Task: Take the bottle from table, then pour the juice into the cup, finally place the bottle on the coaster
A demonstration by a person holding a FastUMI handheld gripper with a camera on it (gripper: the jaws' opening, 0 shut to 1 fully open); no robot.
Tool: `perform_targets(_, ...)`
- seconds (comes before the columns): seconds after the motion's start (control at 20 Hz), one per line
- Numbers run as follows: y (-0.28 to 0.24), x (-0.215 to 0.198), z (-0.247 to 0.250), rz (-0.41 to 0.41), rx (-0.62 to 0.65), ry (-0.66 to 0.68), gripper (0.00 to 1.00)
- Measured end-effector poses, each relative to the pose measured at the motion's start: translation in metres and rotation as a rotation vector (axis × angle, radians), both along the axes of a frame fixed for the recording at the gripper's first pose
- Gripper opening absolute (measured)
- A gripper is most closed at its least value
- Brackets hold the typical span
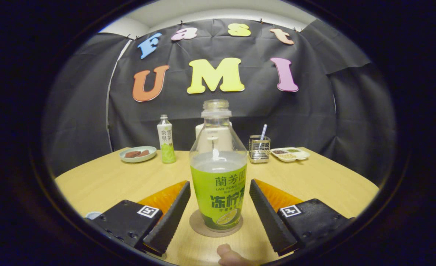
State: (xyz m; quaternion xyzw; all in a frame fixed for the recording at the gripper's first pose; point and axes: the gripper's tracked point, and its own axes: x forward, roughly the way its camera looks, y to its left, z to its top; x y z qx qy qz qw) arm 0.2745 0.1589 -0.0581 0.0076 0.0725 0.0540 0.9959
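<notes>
- Your hand-held gripper (218,212) has its fingers spread wide, one on each side of the bottle (218,173), neither touching it.
- The bottle stands upright on the round coaster (196,224), uncapped, with pale juice filling its lower part.
- A fingertip (228,255) shows at the near edge of the bench (103,181).
- Beyond the bottle sit a smaller bottle (165,144), a plate (138,154), a wire holder (259,149) and a divided tray (290,154).

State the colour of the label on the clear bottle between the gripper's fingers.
Green, on the clear plastic bottle; gripper view.
</notes>
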Motion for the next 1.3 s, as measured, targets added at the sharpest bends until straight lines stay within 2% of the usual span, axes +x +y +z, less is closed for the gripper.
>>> perform_targets(0.35,0.001,-0.064,0.050,-0.008,-0.068,-0.066,1.00)
perform_targets(0.75,0.004,-0.185,0.121,-0.013,-0.106,-0.123,1.00)
perform_targets(1.0,-0.005,-0.278,0.139,-0.008,-0.049,-0.109,1.00)
perform_targets(1.3,-0.033,-0.347,0.132,-0.026,-0.022,-0.125,1.00)
